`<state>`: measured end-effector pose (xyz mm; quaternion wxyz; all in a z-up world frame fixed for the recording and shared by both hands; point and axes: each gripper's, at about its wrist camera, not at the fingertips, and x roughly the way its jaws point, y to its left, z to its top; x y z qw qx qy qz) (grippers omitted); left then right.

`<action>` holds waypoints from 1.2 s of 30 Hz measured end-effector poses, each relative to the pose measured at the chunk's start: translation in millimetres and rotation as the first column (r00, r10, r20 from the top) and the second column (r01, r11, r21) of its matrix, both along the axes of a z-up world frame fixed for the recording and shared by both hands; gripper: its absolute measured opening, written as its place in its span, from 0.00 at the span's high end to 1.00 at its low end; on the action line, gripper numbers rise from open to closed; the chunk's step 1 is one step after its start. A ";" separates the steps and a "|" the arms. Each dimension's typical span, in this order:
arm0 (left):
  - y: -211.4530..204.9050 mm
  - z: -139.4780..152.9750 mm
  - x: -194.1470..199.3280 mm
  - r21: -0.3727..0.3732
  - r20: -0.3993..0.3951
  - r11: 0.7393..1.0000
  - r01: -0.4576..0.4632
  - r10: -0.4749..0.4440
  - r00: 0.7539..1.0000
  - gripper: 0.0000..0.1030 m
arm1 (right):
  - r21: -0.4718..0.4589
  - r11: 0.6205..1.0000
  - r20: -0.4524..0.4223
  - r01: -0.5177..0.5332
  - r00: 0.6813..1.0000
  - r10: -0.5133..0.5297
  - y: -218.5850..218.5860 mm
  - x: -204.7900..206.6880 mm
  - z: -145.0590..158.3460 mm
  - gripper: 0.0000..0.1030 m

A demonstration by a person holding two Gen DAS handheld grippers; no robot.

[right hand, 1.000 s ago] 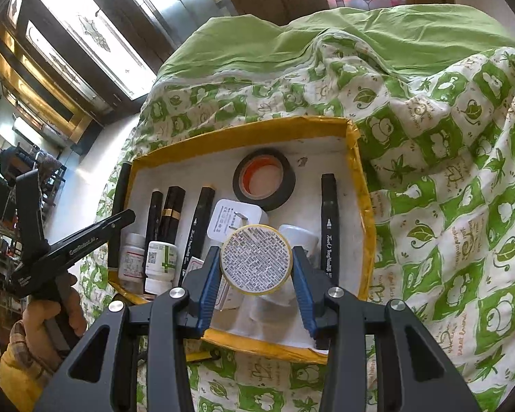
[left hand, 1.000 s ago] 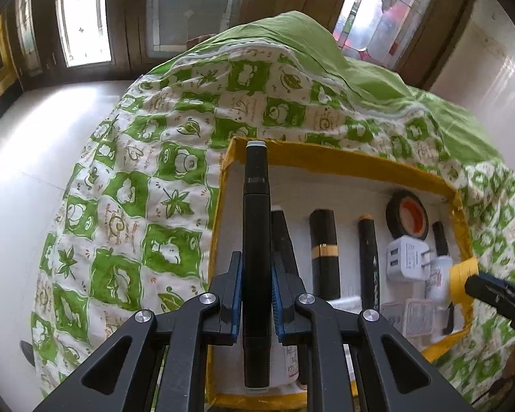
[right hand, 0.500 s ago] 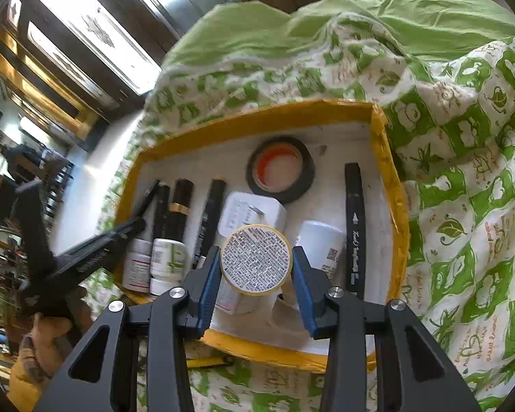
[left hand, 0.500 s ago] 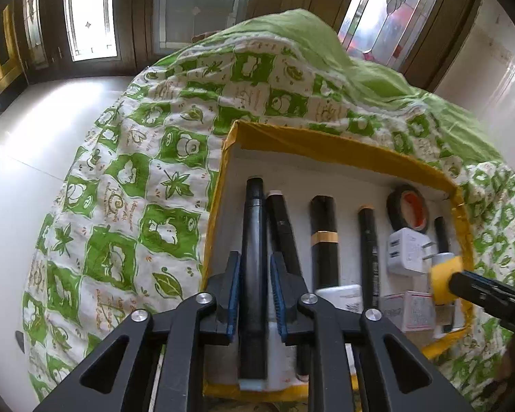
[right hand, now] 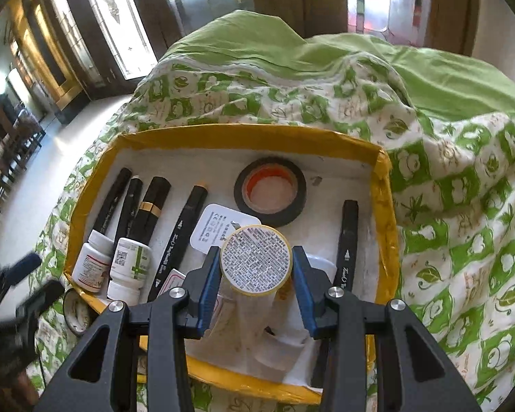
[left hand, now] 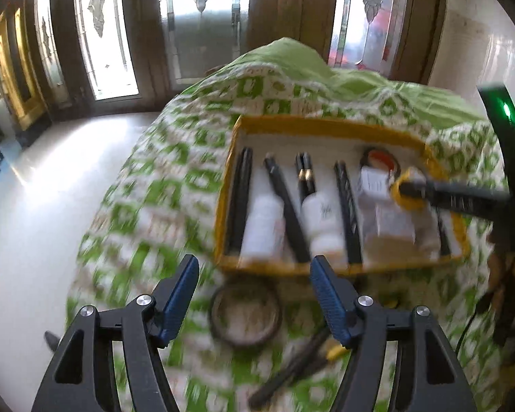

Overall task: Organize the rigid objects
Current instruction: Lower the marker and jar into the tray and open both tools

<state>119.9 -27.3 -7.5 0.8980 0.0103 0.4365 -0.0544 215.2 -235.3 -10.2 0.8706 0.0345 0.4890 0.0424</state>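
Observation:
A yellow-rimmed tray (right hand: 250, 134) with a white floor lies on a green-and-white bedspread. My left gripper (left hand: 254, 264) hangs short of the tray's near edge; its jaws are opening and nothing is between them. The black marker (left hand: 240, 199) lies along the tray's left wall. My right gripper (right hand: 255, 255) is shut on a round yellow-rimmed container (right hand: 254, 264) with a printed label, held over the tray's near right part. The left wrist view is blurred by motion and shows that container (left hand: 407, 189) at the tray's right side.
The tray holds several black markers, two white bottles (right hand: 128, 267), a white charger (right hand: 219, 230) and a black tape roll (right hand: 269, 195). On the bedspread before the tray lie a dark ring (left hand: 245, 314) and a dark, yellow-tipped tool (left hand: 292, 367). Pale floor lies left of the bed.
My left gripper set the black marker down at the tray's left side, opened and drew back from the tray. The right gripper kept its grip and rolled slightly.

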 end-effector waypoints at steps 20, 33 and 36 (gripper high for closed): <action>8.1 -13.1 -36.5 0.057 -0.015 0.998 -0.035 0.036 0.999 0.30 | -0.023 1.000 -0.021 0.005 1.000 -0.005 6.0 -4.2 -18.2 0.62; 22.0 -17.1 -41.7 -0.005 -0.030 0.998 -0.069 0.069 0.997 0.30 | 0.081 0.997 0.045 0.016 0.999 -0.020 1.0 -28.1 0.7 0.44; 38.7 -12.4 -45.8 -0.046 -0.027 0.992 -0.117 0.116 0.993 0.30 | 0.126 0.992 0.078 0.026 0.996 -0.036 -3.2 -46.0 14.9 0.39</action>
